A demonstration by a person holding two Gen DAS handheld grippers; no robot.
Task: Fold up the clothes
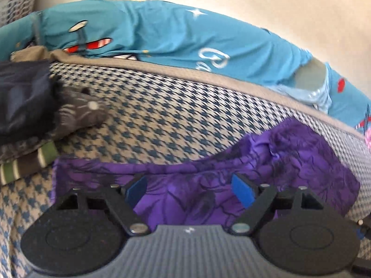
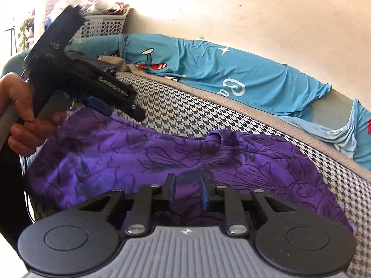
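A: Where's the garment just now?

B: The purple floral cloth (image 2: 129,153) lies spread on the houndstooth bed cover (image 1: 167,115), crumpled into a ridge towards two o'clock in the left wrist view. It is laid fairly flat, I'd judge, so an edge can be lifted and brought over in a fold.

A: And the left tongs (image 1: 189,191)?

B: Apart, with the blue pads wide and nothing pressed between them. They hover over the near edge of the cloth, at six o'clock in their own view. In the right wrist view they sit at nine o'clock, tilted down towards the cloth's far corner, with a hand (image 2: 20,115) wrapped round the handle.

A: The right tongs (image 2: 187,193)?

B: Nearly together. Only a narrow gap shows, and the cloth lies behind it, but I cannot tell whether a pinch of fabric is caught.

A: What else is about?

B: A teal printed sheet (image 1: 162,30) bunched along the wall at twelve o'clock, and a stack of folded clothes (image 1: 30,115) at nine o'clock, set aside, probably finished. A white basket (image 2: 104,24) stands at eleven o'clock.
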